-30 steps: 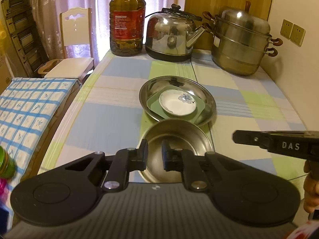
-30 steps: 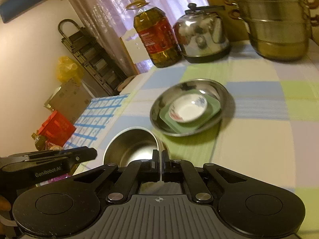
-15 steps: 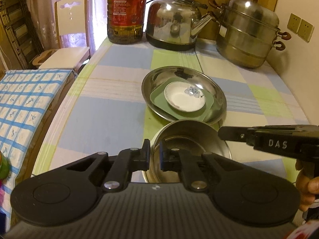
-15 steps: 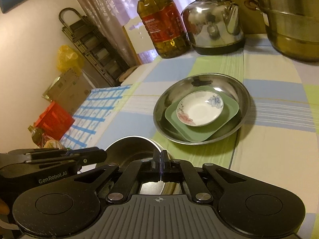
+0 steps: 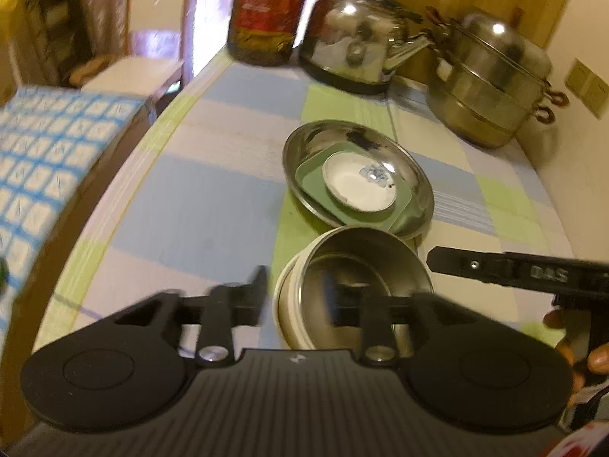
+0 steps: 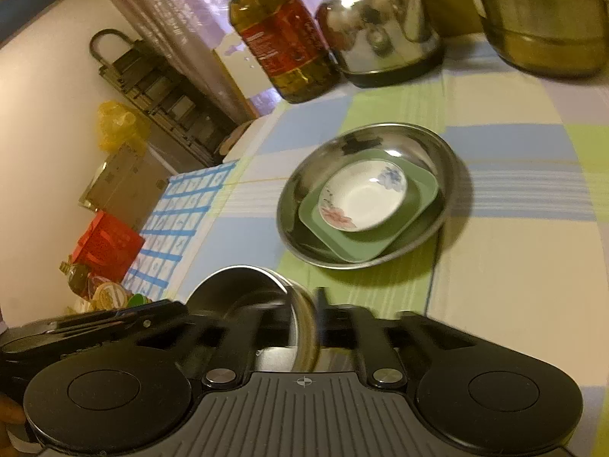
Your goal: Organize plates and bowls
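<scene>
A steel bowl [image 5: 361, 266] with a cream outer rim is tilted above the checked table, just in front of both grippers. My left gripper [image 5: 304, 297] is open, its jaws spread either side of the bowl's left rim. My right gripper [image 6: 300, 316] has opened too, with the bowl's right rim [image 6: 304, 327] standing between its jaws. Farther back, a wide steel plate [image 5: 415, 190] [image 6: 445, 160] holds a green square plate [image 5: 308, 175] [image 6: 422, 190] with a small white flowered dish [image 5: 357, 182] [image 6: 361, 198] on it.
At the back of the table stand an oil bottle [image 5: 270, 11], a steel kettle [image 5: 357, 53] and a stacked steamer pot [image 5: 491, 80]. A chair [image 5: 144, 53] and a blue-checked surface [image 5: 42, 152] lie left of the table.
Both grippers have opened their jaws. The bowl has tilted and sits closer to the stacked plates. Both views are blurred by motion.
</scene>
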Demonstrator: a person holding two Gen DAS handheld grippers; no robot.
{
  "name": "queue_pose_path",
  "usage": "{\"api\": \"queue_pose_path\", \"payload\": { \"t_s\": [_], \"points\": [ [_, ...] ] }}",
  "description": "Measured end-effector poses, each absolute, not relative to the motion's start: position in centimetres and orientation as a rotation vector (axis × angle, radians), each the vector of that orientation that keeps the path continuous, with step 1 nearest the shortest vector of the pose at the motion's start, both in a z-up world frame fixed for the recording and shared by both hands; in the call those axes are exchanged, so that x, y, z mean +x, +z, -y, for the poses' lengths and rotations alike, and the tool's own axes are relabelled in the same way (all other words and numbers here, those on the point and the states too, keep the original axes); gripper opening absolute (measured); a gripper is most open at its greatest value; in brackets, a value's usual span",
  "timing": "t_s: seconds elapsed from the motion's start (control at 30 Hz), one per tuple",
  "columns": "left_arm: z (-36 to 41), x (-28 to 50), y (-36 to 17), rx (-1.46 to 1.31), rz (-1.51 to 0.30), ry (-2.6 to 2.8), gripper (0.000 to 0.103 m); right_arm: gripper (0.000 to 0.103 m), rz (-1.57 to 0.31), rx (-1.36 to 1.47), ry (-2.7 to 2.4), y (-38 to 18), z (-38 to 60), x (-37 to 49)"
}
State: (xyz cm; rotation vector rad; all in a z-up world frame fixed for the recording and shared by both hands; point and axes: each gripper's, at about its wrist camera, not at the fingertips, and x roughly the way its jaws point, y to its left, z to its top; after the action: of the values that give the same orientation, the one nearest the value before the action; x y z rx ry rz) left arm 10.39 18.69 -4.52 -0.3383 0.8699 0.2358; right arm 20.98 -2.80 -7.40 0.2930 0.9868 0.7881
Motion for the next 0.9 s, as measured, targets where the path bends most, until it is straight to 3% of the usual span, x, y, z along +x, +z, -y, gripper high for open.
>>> {"api": "queue_pose_path", "payload": {
  "t_s": [0.4,0.6,0.7,0.9],
  "points": [
    [-19.2,10.9,-7.1,-0.436,-0.954,0.239,0.035,0.057,-1.097,0.261,0.775,-9.6,0.5,21.0],
    [-19.0,11.4,-7.8,-0.402,-0.98,0.228,0.024,0.035,-1.122,0.245,0.753,-10.1,-0.1,21.0],
    [-18.9,11.5,-7.9,-0.382,-0.982,0.216,0.024,0.024,-1.123,0.219,0.727,-10.0,-0.2,20.9],
    [-19.1,12.2,-8.1,-0.352,-0.98,0.191,0.021,0.023,-1.133,0.175,0.682,-9.6,-0.8,20.1]
  ]
}}
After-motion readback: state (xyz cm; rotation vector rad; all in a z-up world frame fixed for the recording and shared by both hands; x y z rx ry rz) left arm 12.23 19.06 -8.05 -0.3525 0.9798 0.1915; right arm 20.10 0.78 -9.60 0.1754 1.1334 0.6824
